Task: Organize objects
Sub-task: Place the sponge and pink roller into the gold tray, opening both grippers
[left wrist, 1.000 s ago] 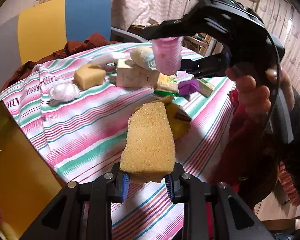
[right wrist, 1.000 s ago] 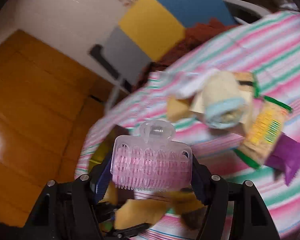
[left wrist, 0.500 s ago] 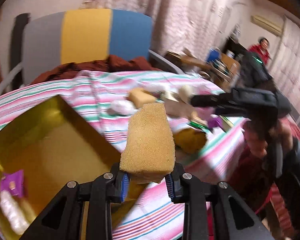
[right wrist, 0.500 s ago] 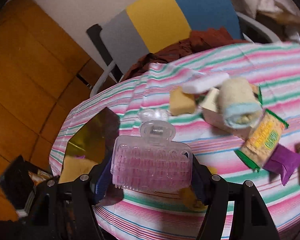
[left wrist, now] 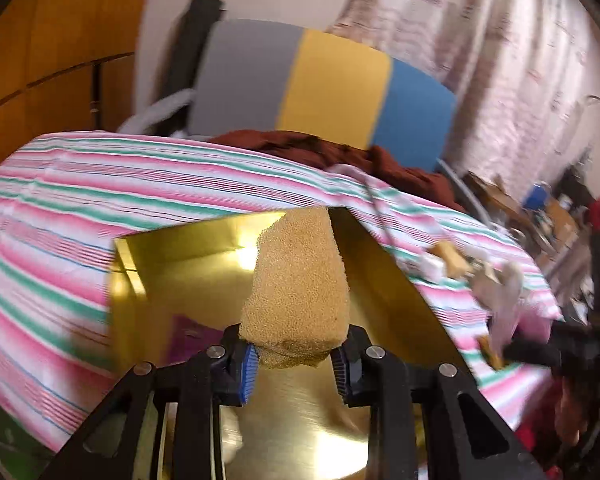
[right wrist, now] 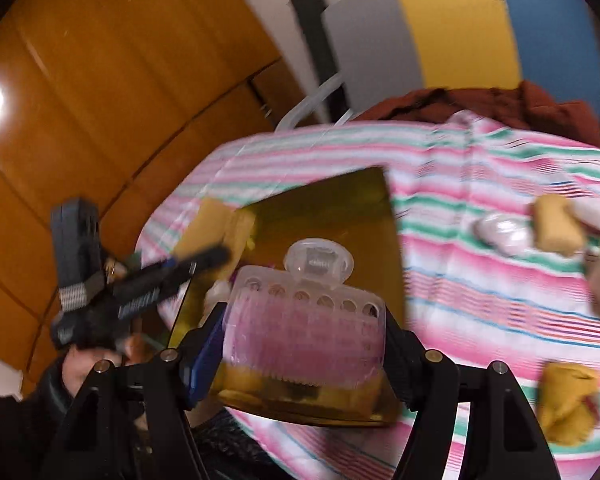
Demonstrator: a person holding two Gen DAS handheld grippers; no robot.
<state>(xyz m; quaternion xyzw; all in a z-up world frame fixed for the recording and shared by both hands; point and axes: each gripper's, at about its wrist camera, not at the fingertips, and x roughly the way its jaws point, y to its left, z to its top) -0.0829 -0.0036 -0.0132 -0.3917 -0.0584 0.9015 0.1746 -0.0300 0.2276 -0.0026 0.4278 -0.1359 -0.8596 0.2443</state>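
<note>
left tool point(left wrist: 292, 364) pinching the sponge point(left wrist: 300, 292) by its bottom end, over the gold box point(left wrist: 384, 280) on the worktop | sponge looks soft, light, squashy | right tool point(right wrist: 304, 356) pinching the pink brush point(right wrist: 304, 328) by its sides | brush looks hard, light, maybe slippery

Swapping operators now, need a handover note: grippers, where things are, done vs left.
Left gripper: shut on the yellow sponge, held over the gold box.
Right gripper: shut on the pink brush, also above the gold box.
Done: a few small items already lie in the box, among them something purple; blur hides what they are.
Left: release both held items into the box, then collect what remains on the striped tablecloth: another sponge, a white wrapped item, a yellow item, more at the right edge.
</note>
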